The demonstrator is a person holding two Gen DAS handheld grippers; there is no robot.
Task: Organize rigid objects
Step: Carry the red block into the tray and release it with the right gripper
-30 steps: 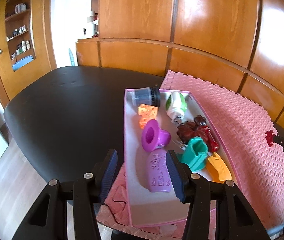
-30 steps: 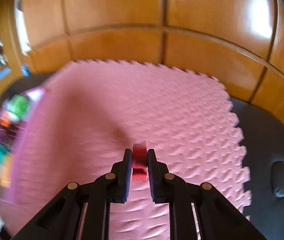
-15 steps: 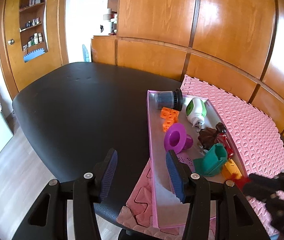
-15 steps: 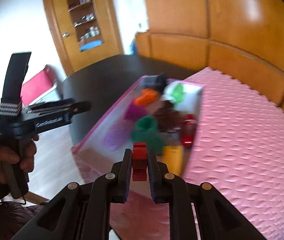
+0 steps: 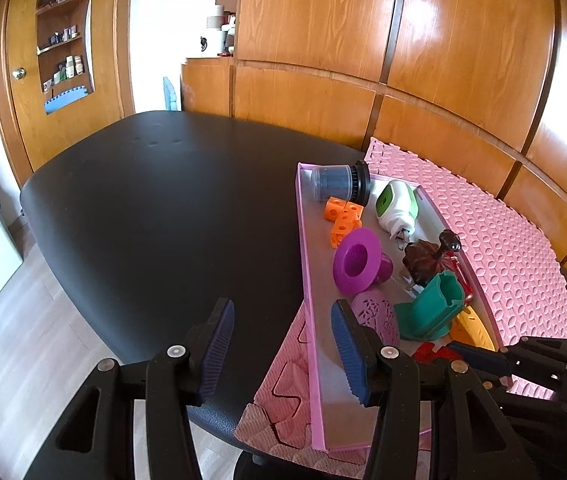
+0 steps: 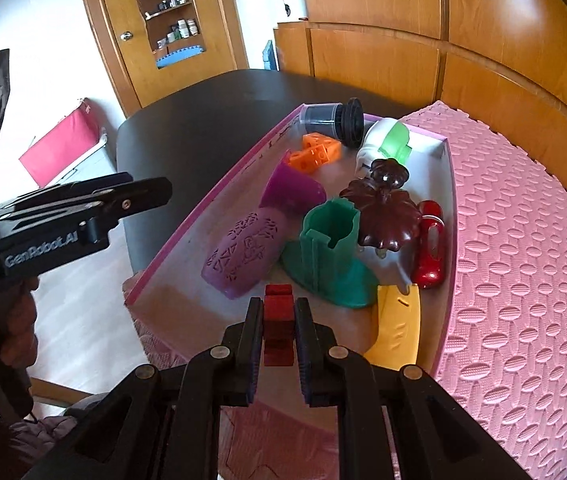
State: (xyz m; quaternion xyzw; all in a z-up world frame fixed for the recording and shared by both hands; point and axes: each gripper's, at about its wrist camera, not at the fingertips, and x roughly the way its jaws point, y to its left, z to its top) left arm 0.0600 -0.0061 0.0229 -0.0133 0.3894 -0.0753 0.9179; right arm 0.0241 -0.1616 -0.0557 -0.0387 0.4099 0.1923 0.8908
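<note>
The right gripper (image 6: 278, 328), low centre of its view, is clamped on a red block (image 6: 278, 326) over the near end of the pink tray (image 6: 449, 216). Just ahead of it lie a purple cylinder (image 6: 243, 254), a green holder (image 6: 329, 248) and a yellow piece (image 6: 397, 326), crowding that end. The left gripper (image 5: 283, 348), bottom centre of its view, stands part open and empty, straddling the tray's left wall above the black table (image 5: 163, 208).
</note>
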